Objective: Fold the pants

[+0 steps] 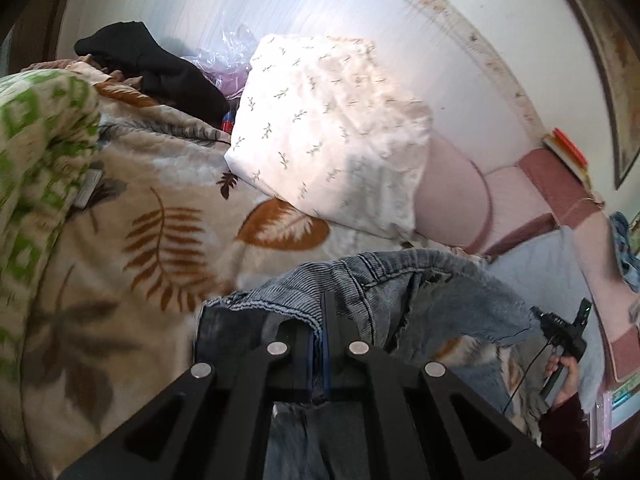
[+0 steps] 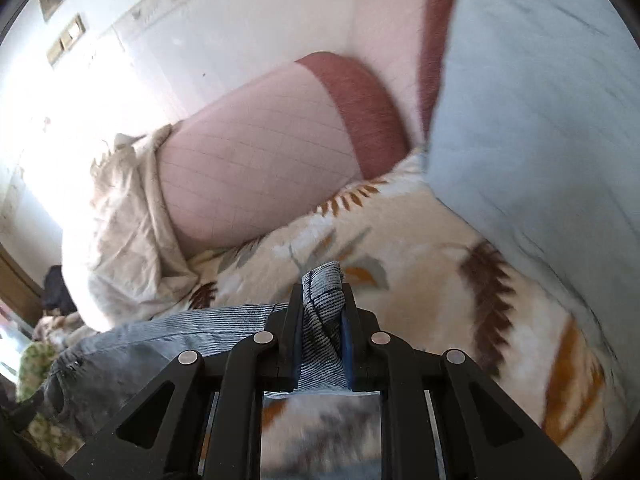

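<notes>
Holding the faded blue denim pants (image 1: 384,292) up over the cream fleece blanket with brown leaf prints (image 1: 160,240), we are pinching the waistband at two spots. On the left, our left gripper (image 1: 318,320) is clenched on the ribbed denim edge, with the white sprigged pillow (image 1: 328,128) lying beyond it. On the right, our right gripper (image 2: 322,312) is clamping a bunched fold of the same cloth, near the pink bolster with a maroon end (image 2: 260,168). To fold well, we judge both grips should be staying level and taut, so the legs are hanging even before lowering.
</notes>
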The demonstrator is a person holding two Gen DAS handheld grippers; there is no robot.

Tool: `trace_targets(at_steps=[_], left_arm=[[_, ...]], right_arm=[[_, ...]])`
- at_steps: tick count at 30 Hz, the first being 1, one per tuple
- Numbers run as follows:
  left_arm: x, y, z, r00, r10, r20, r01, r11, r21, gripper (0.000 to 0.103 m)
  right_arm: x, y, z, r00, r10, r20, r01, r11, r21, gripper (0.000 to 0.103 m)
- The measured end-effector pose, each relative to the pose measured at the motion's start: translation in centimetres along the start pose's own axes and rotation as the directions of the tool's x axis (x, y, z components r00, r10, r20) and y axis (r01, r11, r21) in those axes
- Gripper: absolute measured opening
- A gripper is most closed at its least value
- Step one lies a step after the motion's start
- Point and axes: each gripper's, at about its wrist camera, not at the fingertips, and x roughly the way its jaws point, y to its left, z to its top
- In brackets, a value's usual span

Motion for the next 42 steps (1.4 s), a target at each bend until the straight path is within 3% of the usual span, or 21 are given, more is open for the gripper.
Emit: trace_targets(at_steps=[7,14,18,21,22,23,24,26,28,29,31,34,42], left_arm=[[-4.2,1.9,-7.1,0.999,-0.016,-0.041,0.014,0.998,-0.054,0.004],[-3.2,5.5,-14.0,0.987,0.020,-0.159,-0.042,0.990,-0.132,0.004],[-3.7,6.1,-15.9,0.987,0.006,-0.162,-0.032,0.987,-0.157,0.004],[-4.0,6.3,-16.6,0.986,0.006,-0.166,-0.033,0.986,-0.163,0.004],[-4.1,6.4,-16.8,0.986,0.007,-0.168,-0.034,0.986,-0.164,0.004],[-4.2,6.3,-17.0,0.985,0.012,-0.171,-0.040,0.986,-0.162,0.005],[-4.3,6.2,-17.1,0.985,0.022,-0.173,-0.049,0.987,-0.156,0.005],[-5.0,6.0,-17.3,0.984,0.033,-0.174,-0.058,0.988,-0.142,0.005],[-6.0,5.8,-17.2,0.984,0.056,-0.169,-0.077,0.990,-0.120,0.005],[-6.5,5.7,-17.2,0.984,0.069,-0.166,-0.088,0.990,-0.108,0.006],[-7.5,5.7,-17.0,0.983,0.096,-0.156,-0.112,0.989,-0.093,0.006],[-8.2,6.1,-16.9,0.979,0.131,-0.156,-0.147,0.984,-0.100,0.007],[-7.0,6.2,-17.4,0.962,0.202,-0.183,-0.222,0.971,-0.094,0.007]], right_arm=[[-4.8,-5.6,-6.8,0.999,0.015,-0.038,-0.011,0.994,0.106,0.014],[-6.2,-9.4,-14.5,0.990,0.025,-0.141,0.000,0.985,0.174,0.014],[-6.0,-11.8,-16.9,0.976,0.032,-0.216,0.016,0.976,0.218,0.021],[-6.5,-12.9,-17.0,0.974,0.056,-0.220,-0.001,0.970,0.243,0.034],[-6.7,-13.0,-17.1,0.973,0.043,-0.225,0.012,0.970,0.241,0.041],[-6.9,-13.3,-17.3,0.973,0.016,-0.231,0.040,0.971,0.236,0.056],[-7.0,-13.5,-17.5,0.973,-0.003,-0.232,0.058,0.971,0.233,0.059],[-7.8,-13.6,-17.5,0.977,-0.002,-0.211,0.053,0.970,0.236,0.058],[-9.1,-13.2,-16.7,0.991,-0.009,-0.132,0.037,0.977,0.211,0.058],[-9.8,-12.7,-15.7,0.996,0.000,-0.084,0.016,0.981,0.192,0.058],[-9.7,-12.3,-14.5,0.997,0.037,-0.066,-0.023,0.981,0.191,0.058],[-8.0,-11.6,-12.7,0.995,0.068,-0.075,-0.052,0.979,0.199,0.058],[-0.7,-10.5,-11.3,0.981,0.010,-0.195,0.019,0.989,0.146,0.058]])
